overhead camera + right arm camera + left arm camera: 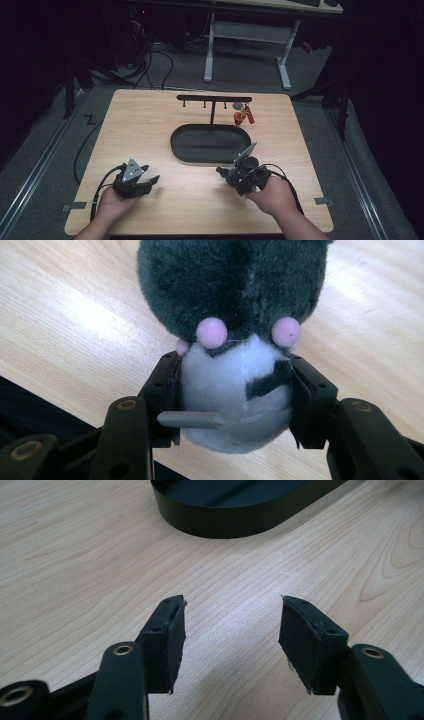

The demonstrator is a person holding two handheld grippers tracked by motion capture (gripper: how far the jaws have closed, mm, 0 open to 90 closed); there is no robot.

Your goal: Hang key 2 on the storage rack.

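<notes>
A plush toy [230, 285] with a dark grey head, a white belly and small pink dots sits between the jaws of my right gripper [235, 365], whose pads press on its white belly from both sides. In the high view the right gripper [231, 173] is just above the table, near the front right of a black oval tray [185, 150], with the plush toy [228, 174] at its tip. My left gripper [149, 181] rests at the front left, open. Nothing lies between its pads [172, 640], just bare wood.
The wooden table [150, 125] carries the tray, whose wall [225, 522] lies ahead of the left gripper. A black hook rack [214, 98] rises from it, with a red charm [241, 117] hanging at its right end. A white-legged desk [247, 32] stands behind.
</notes>
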